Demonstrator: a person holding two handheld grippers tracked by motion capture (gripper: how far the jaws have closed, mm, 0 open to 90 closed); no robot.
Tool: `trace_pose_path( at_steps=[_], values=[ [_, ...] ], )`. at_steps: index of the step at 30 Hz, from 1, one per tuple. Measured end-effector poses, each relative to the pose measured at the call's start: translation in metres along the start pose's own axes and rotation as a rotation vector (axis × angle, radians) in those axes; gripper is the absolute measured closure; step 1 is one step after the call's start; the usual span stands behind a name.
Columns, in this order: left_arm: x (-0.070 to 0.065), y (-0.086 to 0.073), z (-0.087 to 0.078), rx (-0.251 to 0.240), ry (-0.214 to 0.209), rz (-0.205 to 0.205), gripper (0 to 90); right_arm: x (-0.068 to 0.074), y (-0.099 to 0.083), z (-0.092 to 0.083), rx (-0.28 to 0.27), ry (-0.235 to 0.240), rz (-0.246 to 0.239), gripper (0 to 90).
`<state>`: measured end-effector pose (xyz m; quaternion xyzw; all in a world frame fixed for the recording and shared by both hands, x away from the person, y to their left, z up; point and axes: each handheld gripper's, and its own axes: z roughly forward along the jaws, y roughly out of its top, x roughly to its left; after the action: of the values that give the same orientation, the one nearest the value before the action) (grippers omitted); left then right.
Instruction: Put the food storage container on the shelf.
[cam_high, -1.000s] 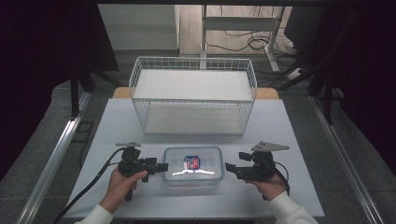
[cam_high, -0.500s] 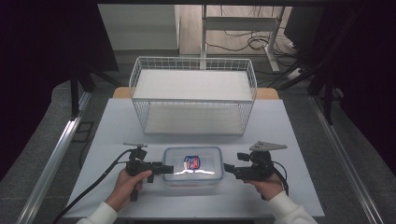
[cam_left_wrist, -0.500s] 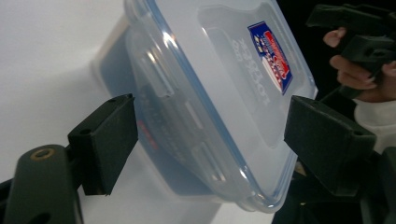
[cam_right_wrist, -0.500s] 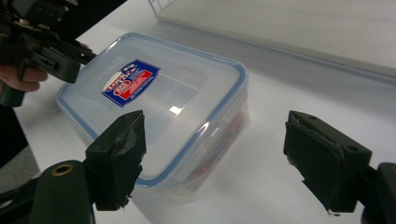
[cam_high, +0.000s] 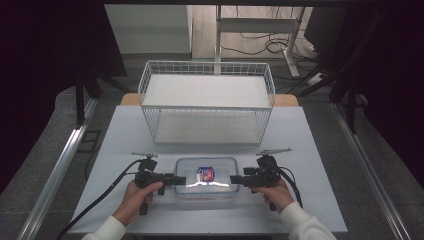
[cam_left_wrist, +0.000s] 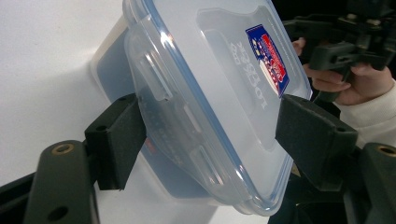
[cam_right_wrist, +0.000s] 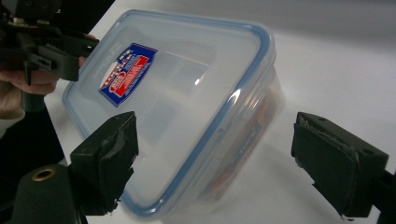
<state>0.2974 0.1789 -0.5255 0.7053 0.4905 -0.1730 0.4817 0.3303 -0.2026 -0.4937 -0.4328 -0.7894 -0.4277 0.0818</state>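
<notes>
1. Since a second ago the left gripper has moved in from the 9 o'clock side until its jaw tips meet the short end of the clear lidded container; the right gripper sits much as before at the opposite end.
2. The container sits flat on the white table, near the person's edge, between the two grippers. It is well apart from the white wire basket, which stands at 12 o'clock from it.
3. Lid: clear plastic with a blue seal line round the rim and a red-and-blue label near the middle. A locking flap shows on the side facing the left gripper.
4. Left gripper view: jaws spread wide, one to each side of the container's end. One black pad lies against or just beside the flap side; whether it touches cannot be told. The other pad stands clear of the lid. Nothing is gripped.
5. Right gripper view: jaws released and wide apart, straddling a corner of the container. The left-hand pad overlaps the lid rim in the picture; the right-hand pad is well clear over bare table.
6. Left hand and right hand hold the handles, white sleeves at 6 o'clock. A black cable trails from the left gripper toward 7 o'clock.
</notes>
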Motion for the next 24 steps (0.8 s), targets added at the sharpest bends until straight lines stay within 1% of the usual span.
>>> trace_pose_path(
  at_steps=[1, 2, 3, 4, 5, 7, 8, 9, 10, 13, 14, 15, 18, 19, 20, 21, 22, 24],
  values=[
    [0.0, 0.0, 0.0, 0.0, 0.0, 0.0, 24.5, -0.002, 0.001, 0.003, 0.011, 0.014, 0.015, 15.1],
    [0.0, 0.0, 0.0, 0.0, 0.001, 0.0, 24.8, -0.005, 0.001, 0.009, 0.024, 0.034, 0.041, 15.2],
    [0.0, 0.0, 0.0, 0.0, 0.001, 0.0, 24.9, -0.005, 0.001, 0.009, 0.024, 0.034, 0.041, 15.2],
    [0.0, 0.0, 0.0, 0.0, 0.001, 0.0, 24.9, -0.007, 0.002, 0.012, 0.033, 0.046, 0.055, 15.2],
    [0.0, 0.0, 0.0, 0.0, 0.005, 0.002, 25.7, -0.008, 0.002, 0.015, 0.04, 0.075, 0.08, 15.6],
    [0.0, 0.0, 0.0, 0.0, 0.008, 0.002, 26.1, -0.009, 0.002, 0.016, 0.041, 0.082, 0.087, 16.1],
    [0.0, 0.0, 0.0, -0.001, 0.01, 0.002, 26.2, -0.009, 0.002, 0.017, 0.049, 0.103, 0.1, 17.7],
    [0.0, 0.0, 0.0, -0.001, 0.01, 0.002, 26.4, -0.009, 0.002, 0.017, 0.049, 0.103, 0.1, 17.7],
    [-0.001, 0.0, 0.0, -0.005, 0.015, 0.003, 27.0, -0.008, 0.002, 0.018, 0.057, 0.116, 0.115, 20.0],
    [-0.001, 0.0, 0.0, -0.004, 0.022, 0.0, 29.2, -0.008, 0.003, 0.018, 0.062, 0.112, 0.125, 21.8],
    [-0.001, 0.0, 0.0, -0.006, 0.025, 0.0, 29.9, -0.009, 0.003, 0.016, 0.061, 0.117, 0.142, 25.8],
    [-0.001, 0.0, 0.0, -0.006, 0.026, -0.002, 29.9, -0.009, 0.003, 0.016, 0.061, 0.117, 0.142, 25.8],
    [-0.001, 0.0, -0.001, -0.006, 0.027, -0.01, 31.5, -0.011, 0.004, 0.008, 0.046, 0.116, 0.162, 37.4],
    [-0.002, 0.0, -0.001, -0.007, 0.028, -0.012, 31.5, -0.011, 0.004, 0.008, 0.046, 0.116, 0.162, 37.4],
    [-0.002, 0.0, -0.001, -0.01, 0.028, -0.014, 32.6, -0.01, 0.003, 0.007, 0.043, 0.118, 0.18, 38.9],
    [-0.002, 0.0, -0.002, -0.013, 0.029, -0.014, 32.6, -0.01, 0.003, 0.007, 0.043, 0.118, 0.18, 38.9],
    [-0.004, 0.0, -0.003, -0.011, 0.032, -0.015, 33.9, -0.01, 0.003, 0.006, 0.041, 0.119, 0.2, 41.0],
    [-0.004, 0.0, -0.004, -0.013, 0.034, -0.013, 34.7, -0.01, 0.003, 0.005, 0.038, 0.12, 0.202, 42.0]
  ],
)
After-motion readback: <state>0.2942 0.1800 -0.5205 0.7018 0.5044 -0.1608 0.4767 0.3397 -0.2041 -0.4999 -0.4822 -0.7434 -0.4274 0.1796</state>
